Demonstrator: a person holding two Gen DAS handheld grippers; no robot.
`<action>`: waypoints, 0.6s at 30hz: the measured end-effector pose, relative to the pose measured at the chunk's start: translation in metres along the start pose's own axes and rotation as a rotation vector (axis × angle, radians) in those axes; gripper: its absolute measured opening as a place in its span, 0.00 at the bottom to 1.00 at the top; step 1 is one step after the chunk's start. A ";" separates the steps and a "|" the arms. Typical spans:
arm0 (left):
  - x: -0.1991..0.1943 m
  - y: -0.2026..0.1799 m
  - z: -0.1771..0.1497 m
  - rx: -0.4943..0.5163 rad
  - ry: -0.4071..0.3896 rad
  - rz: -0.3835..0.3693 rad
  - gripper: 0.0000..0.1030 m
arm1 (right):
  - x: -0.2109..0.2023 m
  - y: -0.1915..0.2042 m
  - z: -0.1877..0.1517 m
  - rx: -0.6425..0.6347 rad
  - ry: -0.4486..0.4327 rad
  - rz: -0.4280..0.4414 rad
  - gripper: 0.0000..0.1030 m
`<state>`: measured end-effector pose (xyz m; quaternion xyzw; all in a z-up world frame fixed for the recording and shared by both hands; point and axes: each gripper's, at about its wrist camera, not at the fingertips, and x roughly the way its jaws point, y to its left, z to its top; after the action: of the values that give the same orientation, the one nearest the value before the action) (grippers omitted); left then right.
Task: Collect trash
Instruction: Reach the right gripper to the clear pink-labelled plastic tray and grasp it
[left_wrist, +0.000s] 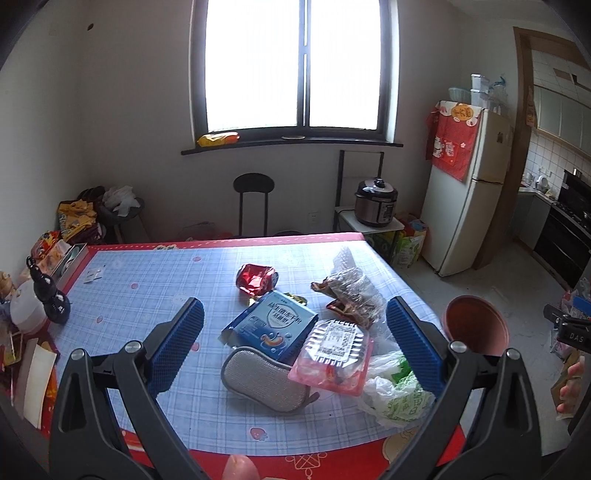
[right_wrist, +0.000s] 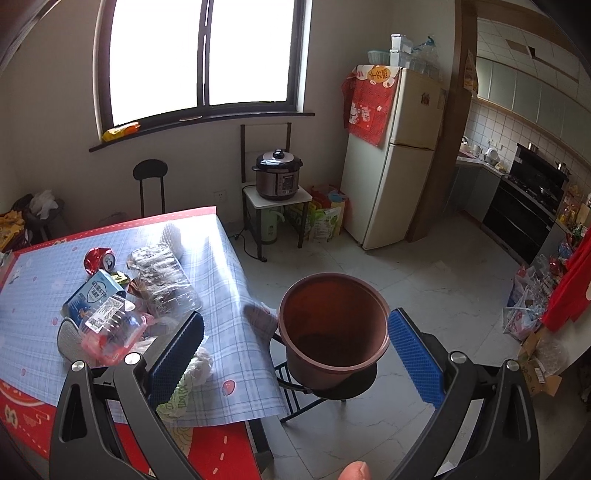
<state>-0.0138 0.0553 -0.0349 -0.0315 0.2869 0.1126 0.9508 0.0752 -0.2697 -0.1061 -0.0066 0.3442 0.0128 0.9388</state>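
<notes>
The counter (left_wrist: 155, 291) carries the trash; the brown bucket (right_wrist: 332, 328) stands upright on a stool beside it, mouth up, its inside visible only to the right wrist. The blue carton (left_wrist: 273, 325) lies flat, pointing away. Left tongs (left_wrist: 295, 339) and right tongs (right_wrist: 295, 354) gape, holding nothing.

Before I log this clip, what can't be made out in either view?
- Bucket: in the left view the right finger and table edge cut off its lower part.
- Grey pouch: in the right view mostly hidden behind the pink tray.
- White bag: in both views partly covered by a finger.
- Blue box: print too small to read.
- Both grippers: open, holding nothing.
</notes>
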 end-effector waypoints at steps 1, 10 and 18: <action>0.001 0.006 -0.006 -0.019 0.015 0.022 0.95 | 0.006 0.003 -0.003 -0.012 -0.003 0.019 0.95; 0.016 0.053 -0.064 -0.107 0.178 0.093 0.95 | 0.044 0.052 -0.033 -0.155 0.134 0.142 0.95; 0.043 0.098 -0.069 -0.154 0.202 0.036 0.95 | 0.054 0.120 -0.038 -0.284 0.125 0.130 0.95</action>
<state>-0.0387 0.1505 -0.1153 -0.1106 0.3722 0.1477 0.9096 0.0879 -0.1493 -0.1704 -0.1177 0.3966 0.1218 0.9022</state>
